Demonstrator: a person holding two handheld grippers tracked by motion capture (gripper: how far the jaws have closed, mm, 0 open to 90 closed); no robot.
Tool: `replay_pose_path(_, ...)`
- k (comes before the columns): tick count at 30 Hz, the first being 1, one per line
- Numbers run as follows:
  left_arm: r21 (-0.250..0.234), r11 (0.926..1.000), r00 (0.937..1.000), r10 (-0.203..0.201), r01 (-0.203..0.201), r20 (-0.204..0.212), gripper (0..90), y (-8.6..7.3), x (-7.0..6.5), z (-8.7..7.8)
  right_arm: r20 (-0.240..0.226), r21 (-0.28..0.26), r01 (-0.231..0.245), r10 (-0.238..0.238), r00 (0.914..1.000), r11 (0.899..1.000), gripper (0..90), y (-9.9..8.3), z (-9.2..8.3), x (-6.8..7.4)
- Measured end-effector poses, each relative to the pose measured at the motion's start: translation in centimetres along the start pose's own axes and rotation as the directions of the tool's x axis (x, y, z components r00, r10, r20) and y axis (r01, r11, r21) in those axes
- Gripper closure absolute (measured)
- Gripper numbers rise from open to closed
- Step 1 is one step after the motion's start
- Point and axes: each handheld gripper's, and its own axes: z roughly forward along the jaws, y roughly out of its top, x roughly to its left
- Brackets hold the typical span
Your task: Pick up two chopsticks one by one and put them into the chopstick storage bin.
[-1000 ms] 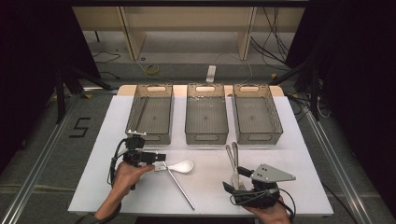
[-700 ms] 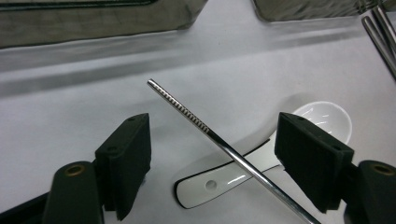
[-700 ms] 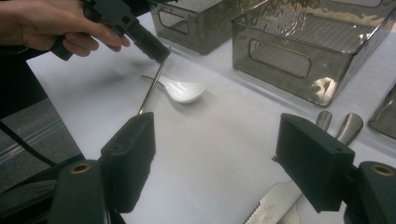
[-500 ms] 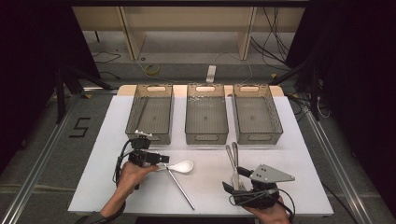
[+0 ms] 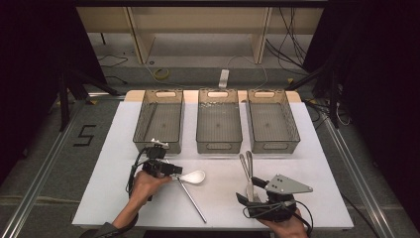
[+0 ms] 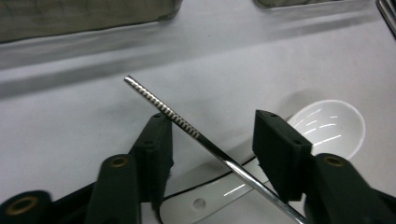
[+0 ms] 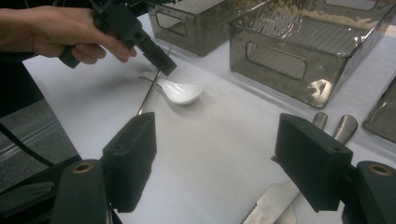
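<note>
**Left jaws closing around the chopstick**

At the bottom right of the high view I hold the right gripper (image 5: 252,191) open over the knife (image 5: 249,186), gripping nothing. Left of centre, my left gripper (image 5: 174,171) has just been closing; the metal chopstick (image 6: 187,128) lies between its jaws, not yet pinched, across the white spoon (image 5: 193,177). Three bins (image 5: 219,121) sit beyond.

Three bins (image 5: 218,124) stand in a row at the desk's (image 5: 99,198) far side. Nearer than the left bin, a chopstick (image 5: 192,200) lies across a spoon's (image 5: 194,177) handle. Right of the spoon lie a knife and spoons (image 5: 246,163).
</note>
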Motion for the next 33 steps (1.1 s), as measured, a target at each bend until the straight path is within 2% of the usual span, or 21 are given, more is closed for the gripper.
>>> replay_pose_path(3, -0.002, 0.9999, 0.9997, 0.015, -0.015, -0.017, 54.1, 0.1, -0.2, 0.1, 0.001, 0.001, 0.0, 0.0, 1.0, 1.0, 30.2, 0.0, 0.0, 0.0)
replay_pose_path(6, -0.001, 0.9999, 0.9998, 0.017, -0.017, -0.014, 59.1, 0.2, -0.3, 0.3, 0.003, 0.001, 0.001, -0.001, 1.0, 1.0, 30.4, 0.0, 0.0, 0.0)
replay_pose_path(15, 0.006, 1.0, 0.9997, 0.003, -0.003, 0.024, 68.3, 0.5, -0.2, 0.6, 0.009, 0.006, 0.008, -0.008, 0.9999, 1.0, 30.6, 0.0, 0.0, 0.0)
replay_pose_path(18, 0.013, 0.9999, 0.9987, -0.006, 0.005, 0.051, 72.7, 0.6, -0.3, 0.9, 0.01, 0.008, 0.007, -0.007, 0.9999, 1.0, 30.6, 0.0, 0.0, -0.1)
replay_pose_path(20, 0.018, 0.9997, 0.9994, 0.015, -0.015, 0.032, 77.8, 0.6, -0.6, 1.0, 0.01, 0.008, 0.006, -0.007, 0.9999, 1.0, 30.6, 0.0, 0.0, -0.1)
replay_pose_path(22, 0.024, 0.9997, 0.9992, 0.005, -0.006, 0.039, 83.6, 0.6, -0.5, 1.1, 0.01, 0.006, 0.006, -0.006, 0.9999, 1.0, 30.7, 0.0, 0.0, -0.1)
replay_pose_path(25, 0.029, 0.9996, 0.9988, 0.006, -0.007, 0.05, 84.7, 0.7, -0.4, 1.0, 0.012, 0.007, 0.003, -0.003, 0.9999, 1.0, 30.7, 0.0, 0.0, -0.1)
replay_pose_path(27, 0.035, 0.999, 0.999, 0.027, -0.028, 0.037, 85.5, 0.7, -0.7, 1.1, 0.011, 0.008, 0.004, -0.004, 0.9999, 1.0, 30.8, 0.0, 0.0, -0.2)
replay_pose_path(33, 0.043, 0.9974, 0.9976, 0.056, -0.058, 0.041, 85.9, 0.7, -0.8, 1.0, 0.01, 0.006, 0.002, -0.002, 0.9999, 1.0, 30.9, 0.0, -0.1, -0.3)
